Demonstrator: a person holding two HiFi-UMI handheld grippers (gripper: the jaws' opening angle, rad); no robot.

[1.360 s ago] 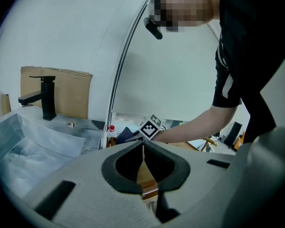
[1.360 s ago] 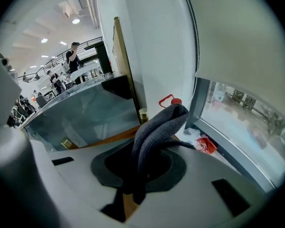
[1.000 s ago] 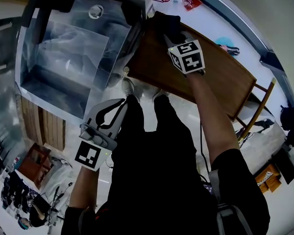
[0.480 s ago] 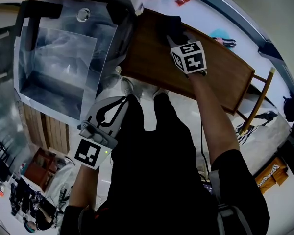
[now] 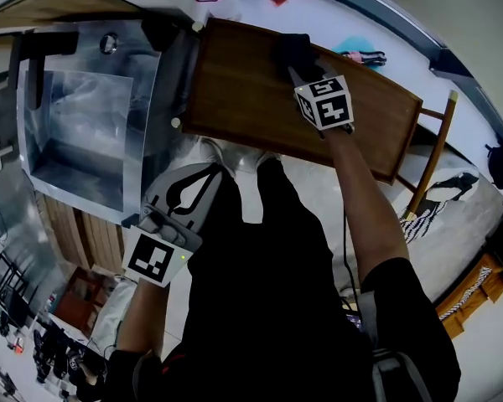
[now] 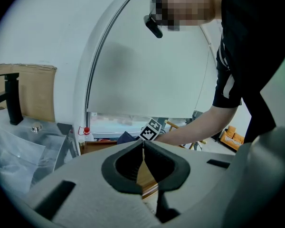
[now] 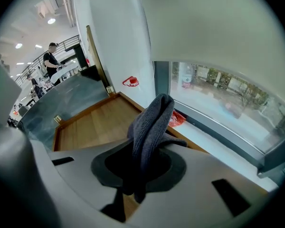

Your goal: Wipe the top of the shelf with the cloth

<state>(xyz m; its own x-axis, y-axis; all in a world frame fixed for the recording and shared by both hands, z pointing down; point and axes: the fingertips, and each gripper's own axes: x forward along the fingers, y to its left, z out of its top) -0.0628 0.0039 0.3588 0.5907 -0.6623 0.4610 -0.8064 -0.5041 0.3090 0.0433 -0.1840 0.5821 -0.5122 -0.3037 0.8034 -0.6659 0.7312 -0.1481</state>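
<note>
— moved away from the sink-side corner since a second ago, along the far edge of the wooden shelf top [image 5: 251,99]. mid-wipe, then?
— looks that way. from the head view: right gripper [image 5: 300,64] reached out over that far edge with the dark cloth [image 5: 292,50] at its tip. left gripper [image 5: 184,195] hanging idle by the leg, well apart from the shelf and near the steel sink [image 5: 155,74].
— and from the left gripper view?
— left gripper [image 6: 143,148] clenched on nothing, tips meeting, with only a sliver of shelf [image 6: 97,147] seen past them. also catches the marker cube [image 6: 151,129] on the outstretched arm, side-on. not told from overhead.
— right gripper view?
— right gripper [image 7: 142,160] clamped on the grey cloth [image 7: 149,127], bunched and sticking out beyond the tips. shows bare wood [image 7: 95,122] stretching off towards the sink, and a red packet [image 7: 175,118] on the white sill just past the edge. hard to say from any view whether actually pressed onto the wood.
— next?
— probably needs pulling back across the near, unwiped part, flat and firm, keeping off the sill.
</note>
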